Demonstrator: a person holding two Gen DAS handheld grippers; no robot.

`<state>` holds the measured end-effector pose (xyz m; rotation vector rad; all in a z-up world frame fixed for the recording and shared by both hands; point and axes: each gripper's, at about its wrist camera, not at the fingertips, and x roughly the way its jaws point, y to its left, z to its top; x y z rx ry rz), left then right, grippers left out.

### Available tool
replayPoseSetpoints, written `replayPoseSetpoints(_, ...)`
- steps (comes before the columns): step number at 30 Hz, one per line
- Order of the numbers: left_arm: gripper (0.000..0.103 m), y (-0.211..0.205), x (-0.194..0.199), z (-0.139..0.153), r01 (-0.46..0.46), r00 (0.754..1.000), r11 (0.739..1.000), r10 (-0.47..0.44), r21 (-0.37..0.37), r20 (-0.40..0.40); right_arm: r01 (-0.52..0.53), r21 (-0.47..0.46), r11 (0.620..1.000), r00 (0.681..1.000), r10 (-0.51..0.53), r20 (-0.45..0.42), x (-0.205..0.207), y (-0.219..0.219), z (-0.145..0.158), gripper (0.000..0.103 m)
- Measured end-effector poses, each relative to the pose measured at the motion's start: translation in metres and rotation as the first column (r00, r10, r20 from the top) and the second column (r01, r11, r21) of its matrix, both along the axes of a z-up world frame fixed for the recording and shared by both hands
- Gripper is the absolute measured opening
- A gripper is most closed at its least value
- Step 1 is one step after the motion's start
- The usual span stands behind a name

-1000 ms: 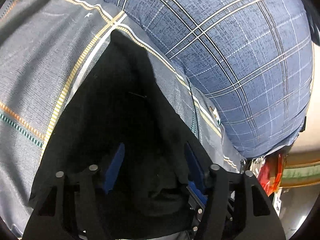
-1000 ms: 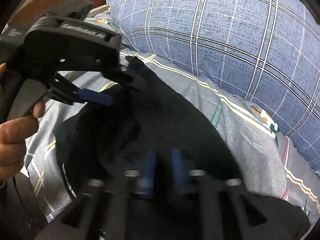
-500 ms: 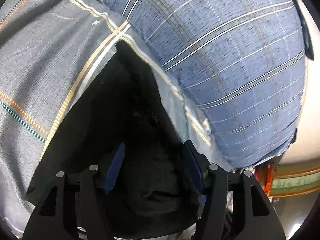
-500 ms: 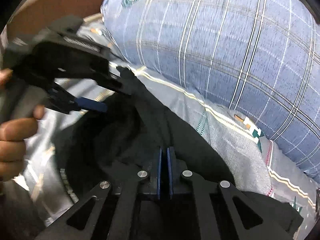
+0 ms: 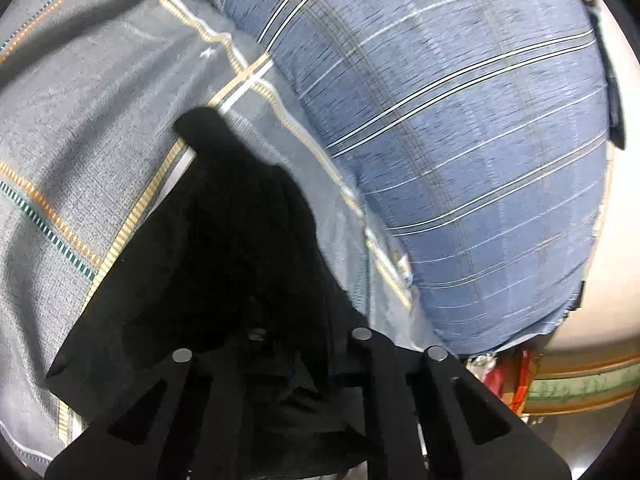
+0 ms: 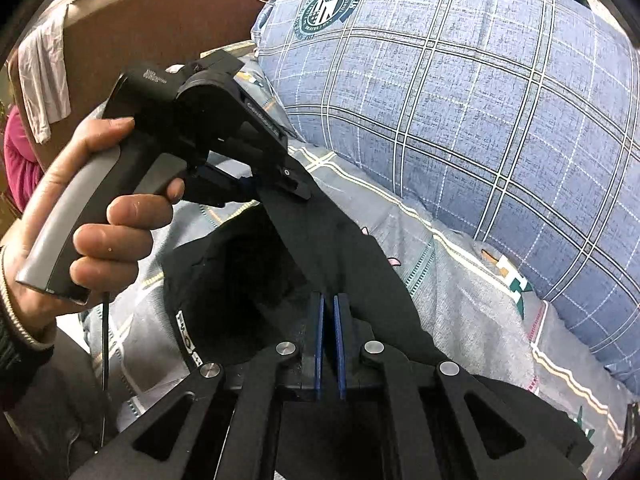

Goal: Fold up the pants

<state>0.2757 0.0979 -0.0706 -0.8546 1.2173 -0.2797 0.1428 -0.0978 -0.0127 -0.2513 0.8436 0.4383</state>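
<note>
The black pants (image 5: 240, 240) lie on a grey striped bedsheet (image 5: 80, 120). In the left wrist view the fabric bunches over my left gripper (image 5: 306, 340) and hides its blue pads. The right wrist view shows my left gripper (image 6: 256, 186), held by a hand (image 6: 104, 232), with its jaws closing on an edge of the pants (image 6: 344, 248). The cloth runs taut from there down to my right gripper (image 6: 328, 332). Its blue pads stand almost together, shut on a fold of the pants.
A big blue plaid pillow (image 6: 460, 120) bulges right behind the pants and fills the upper right in the left wrist view (image 5: 460, 140). A brown headboard (image 6: 140, 20) with a white cloth (image 6: 44, 80) over it stands at far left. Red clutter (image 5: 508, 376) sits beyond the bed's edge.
My left gripper's pads stood wide apart over the pants and have come together on the cloth. Both grippers have risen, and the pants edge now stretches between them.
</note>
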Motion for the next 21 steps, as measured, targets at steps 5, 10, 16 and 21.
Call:
replayPoseSetpoints(5,0.007,0.016,-0.048,0.028,-0.019,0.995,0.999,0.023,-0.041,0.099,-0.031,0.024,0.999,0.999,0.030,0.046,-0.030,0.004,0.016,0.004)
replayPoseSetpoints(10,0.007,0.028,-0.101,0.006,-0.044,0.997,0.998,0.048,-0.055,0.061,-0.060,0.035,0.998,0.998,0.060,0.003,-0.063,0.005,0.005,0.004)
replayPoseSetpoints(16,0.009,0.034,-0.131,-0.043,-0.092,0.994,0.996,0.092,0.000,-0.057,-0.077,-0.068,0.995,0.994,0.071,-0.086,-0.073,0.022,-0.042,0.005)
replayPoseSetpoints(21,0.013,0.032,-0.141,-0.031,-0.093,0.996,0.989,0.091,0.114,0.020,-0.047,-0.101,0.994,0.987,0.030,-0.161,-0.068,0.028,-0.073,0.010)
